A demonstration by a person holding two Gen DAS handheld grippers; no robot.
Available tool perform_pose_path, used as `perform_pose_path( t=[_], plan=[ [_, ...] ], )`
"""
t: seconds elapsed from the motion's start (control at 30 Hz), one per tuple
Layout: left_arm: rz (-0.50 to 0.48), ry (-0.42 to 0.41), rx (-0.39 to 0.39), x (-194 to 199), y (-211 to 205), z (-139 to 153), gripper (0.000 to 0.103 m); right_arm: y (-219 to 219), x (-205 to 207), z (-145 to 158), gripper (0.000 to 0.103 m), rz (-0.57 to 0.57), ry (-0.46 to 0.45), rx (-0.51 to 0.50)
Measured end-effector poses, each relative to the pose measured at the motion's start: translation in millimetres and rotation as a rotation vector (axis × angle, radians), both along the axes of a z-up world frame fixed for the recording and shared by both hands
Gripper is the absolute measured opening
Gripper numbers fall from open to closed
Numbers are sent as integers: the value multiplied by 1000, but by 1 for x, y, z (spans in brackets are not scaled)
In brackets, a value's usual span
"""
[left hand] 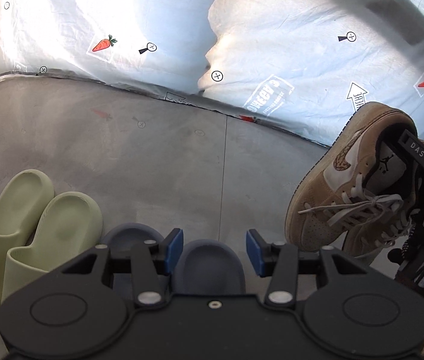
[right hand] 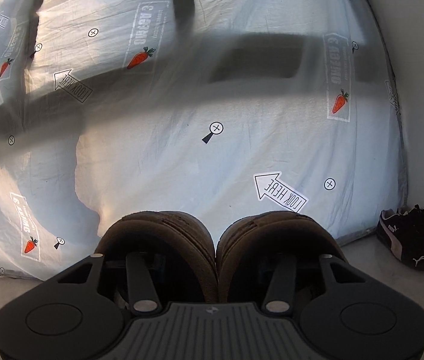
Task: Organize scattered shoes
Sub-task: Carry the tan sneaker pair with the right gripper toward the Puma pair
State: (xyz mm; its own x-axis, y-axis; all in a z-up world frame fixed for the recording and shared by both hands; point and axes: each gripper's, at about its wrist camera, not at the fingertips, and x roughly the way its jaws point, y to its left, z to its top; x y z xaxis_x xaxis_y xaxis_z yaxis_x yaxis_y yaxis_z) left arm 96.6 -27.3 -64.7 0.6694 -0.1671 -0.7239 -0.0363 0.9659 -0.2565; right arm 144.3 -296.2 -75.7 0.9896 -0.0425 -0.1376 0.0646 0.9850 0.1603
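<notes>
right gripper jaws clamp the tan sneakers by their collars, held aloft right of the green slides; slip risk. left gripper jaws part-open, empty.

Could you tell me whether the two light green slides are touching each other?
Touching. The left wrist view shows the two green slides lying side by side on the grey floor, their inner edges pressed together with no floor visible between them.

Count: two pale green slides, two blue-grey slides, two tan suede sneakers (only one of which shows in the left wrist view), two black sneakers, two tongs.
</notes>
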Motion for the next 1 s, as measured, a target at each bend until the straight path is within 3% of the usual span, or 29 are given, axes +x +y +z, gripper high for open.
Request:
perform_pose_path(
  t=[0.23,0.5,0.73,1.0],
  plan=[
    [-18,-18,-23,-22,-57,2,47,-71,-45,26,50,-59,-35,-25],
    [-80,-14,-41,-37,-144,-5,47,-174,-118,36,50,-165,-21,-73],
    [-153,15,-36,-37,-225,-14,47,-258,-181,21,50,-252,54,-161],
    [-212,43,-4,-35,-289,-18,47,-348,-204,-11,50,-305,195,-175]
  ],
)
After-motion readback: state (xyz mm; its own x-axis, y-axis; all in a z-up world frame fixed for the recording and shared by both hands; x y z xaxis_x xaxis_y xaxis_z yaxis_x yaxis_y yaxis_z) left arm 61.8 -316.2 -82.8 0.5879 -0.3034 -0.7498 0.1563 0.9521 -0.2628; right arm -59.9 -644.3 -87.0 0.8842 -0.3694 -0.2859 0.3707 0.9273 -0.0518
